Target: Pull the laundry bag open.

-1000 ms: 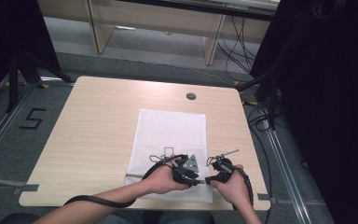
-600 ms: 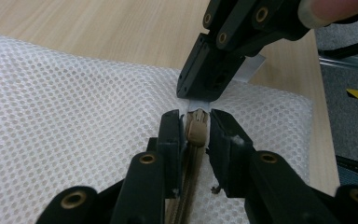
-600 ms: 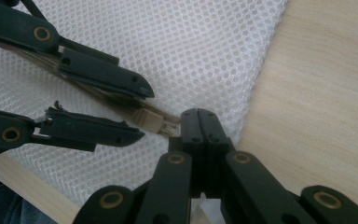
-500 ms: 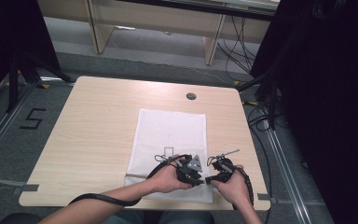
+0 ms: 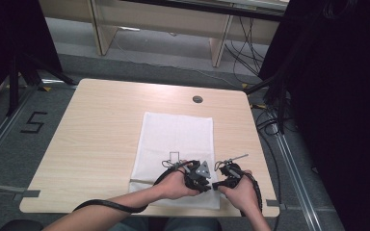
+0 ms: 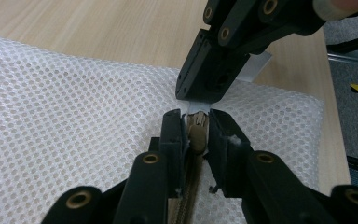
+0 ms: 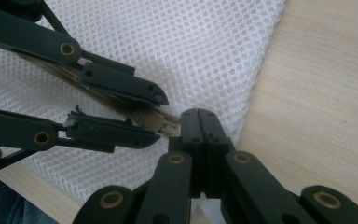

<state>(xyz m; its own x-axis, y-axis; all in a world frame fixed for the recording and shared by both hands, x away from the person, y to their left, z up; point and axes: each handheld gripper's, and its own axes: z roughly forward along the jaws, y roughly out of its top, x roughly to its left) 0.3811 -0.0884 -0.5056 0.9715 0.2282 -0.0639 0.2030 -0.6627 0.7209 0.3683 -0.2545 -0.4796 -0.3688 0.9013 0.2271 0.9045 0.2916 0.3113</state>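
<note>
High view: the white mesh bag (image 5: 176, 154) lies on the table (image 5: 101, 130), both grippers at its near edge.

Left gripper view: left gripper (image 6: 196, 128) clamps the zipper slider (image 6: 196, 135).

Right gripper view: right gripper (image 7: 198, 122), jaws together, pinches the bag's end tab (image 7: 170, 125). Next, probably pull the slider along.

One readable mark: a black "5" (image 5: 33, 123) on the grey floor (image 5: 9, 159), left-middle of the high view, just off the tabletop's (image 5: 101, 125) left edge. No legible text, label or brand on the mesh or on anything in either gripper view.
</note>
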